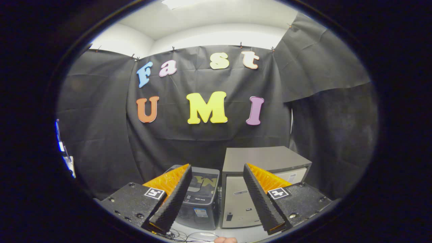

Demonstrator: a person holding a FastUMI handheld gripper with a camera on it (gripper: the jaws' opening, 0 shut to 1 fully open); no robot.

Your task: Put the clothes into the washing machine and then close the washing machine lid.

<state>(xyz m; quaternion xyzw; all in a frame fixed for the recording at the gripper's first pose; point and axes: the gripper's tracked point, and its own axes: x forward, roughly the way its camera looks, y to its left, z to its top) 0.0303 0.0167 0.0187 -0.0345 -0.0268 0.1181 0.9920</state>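
gripper (217, 168): spread wide, holding nothing | washing machine (199, 199) beyond fingers

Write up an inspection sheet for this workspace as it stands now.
Surface: pale top under the two machines, beyond the fingers.
Job's things: small dark washing machine with a see-through lid, lid down; whether clothes lie inside cannot be told.
Clutter: grey box-shaped appliance standing right beside the washing machine.
Grippers: tool open, fingers spread wide, nothing between them, held short of both machines.
Cables: thin dark wires lying on the surface in front of the washing machine.
Surroundings: black cloth wall behind, white ceiling above, a fingertip beneath the tool.
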